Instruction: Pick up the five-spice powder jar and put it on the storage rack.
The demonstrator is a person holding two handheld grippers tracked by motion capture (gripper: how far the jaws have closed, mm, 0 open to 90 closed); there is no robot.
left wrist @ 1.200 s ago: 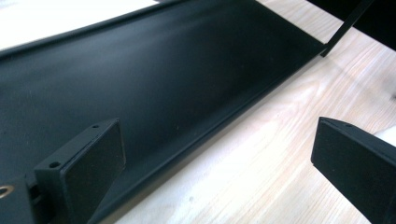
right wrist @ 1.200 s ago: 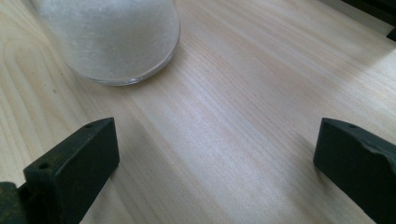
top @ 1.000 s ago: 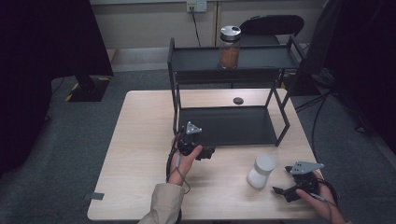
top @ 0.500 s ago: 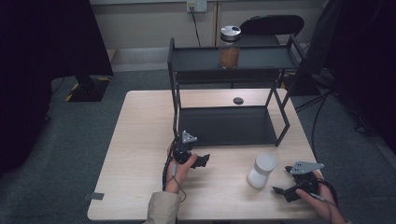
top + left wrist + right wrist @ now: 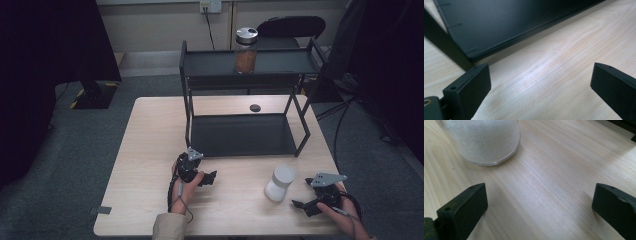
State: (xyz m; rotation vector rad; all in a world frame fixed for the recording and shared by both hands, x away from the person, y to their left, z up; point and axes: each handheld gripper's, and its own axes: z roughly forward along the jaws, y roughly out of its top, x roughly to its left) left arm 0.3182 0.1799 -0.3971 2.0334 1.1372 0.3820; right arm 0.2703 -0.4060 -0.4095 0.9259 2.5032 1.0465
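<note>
The person's left hand (image 5: 184,186) comes up from the near edge of the pale wooden table (image 5: 150,150), sleeve at the wrist, and holds the left gripper (image 5: 207,179) just in front of the near left corner of the black two-tier metal shelf rack (image 5: 240,135); the gripper lies low over the wood, pointing toward the rack's right side, and in the left gripper view its two black jaws stand wide apart with bare table between them and the rack's lower tray (image 5: 499,25) just ahead; the right hand (image 5: 340,212) rests near the table's front right corner, well right of the rack's front edge, holding the right gripper (image 5: 300,206) level and aimed leftward, its jaws likewise spread with nothing between them; the squat clear jar of white powder with a white lid (image 5: 280,183) stands upright, long axis vertical, just beside that gripper and in front of the rack's right leg; in the right gripper view the jar's base (image 5: 481,142) sits ahead and left of the jaws, apart from them; a tall glass jar of brown contents with a silver lid (image 5: 246,50) stands upright on the rack's top shelf; a small dark disc (image 5: 255,107) lies on the table behind the rack.
</note>
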